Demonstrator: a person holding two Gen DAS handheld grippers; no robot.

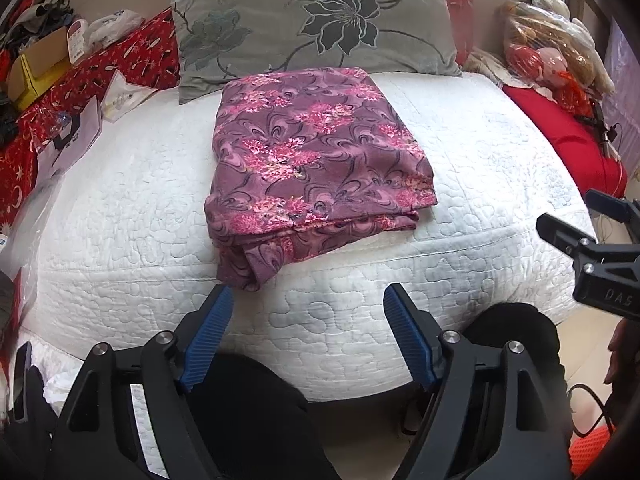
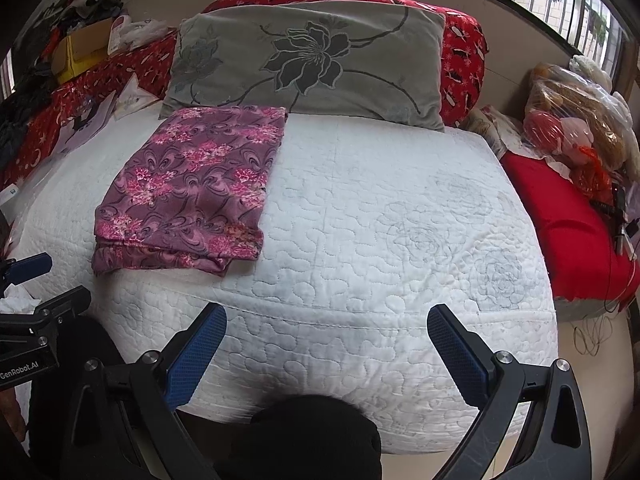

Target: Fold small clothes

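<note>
Garment (image 1: 316,156) lengthwise toward pillow (image 1: 312,20)

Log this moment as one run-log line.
stage: garment folded | purple floral garment: flat on white quilt, below grey pillow | left gripper: open, empty | right gripper: open, empty

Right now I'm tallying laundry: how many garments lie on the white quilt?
1. The folded purple floral garment lies on the white quilt, its far edge at the grey flower pillow, its near corner drooping over the quilt's front edge. Others could be folded inside it.
</note>
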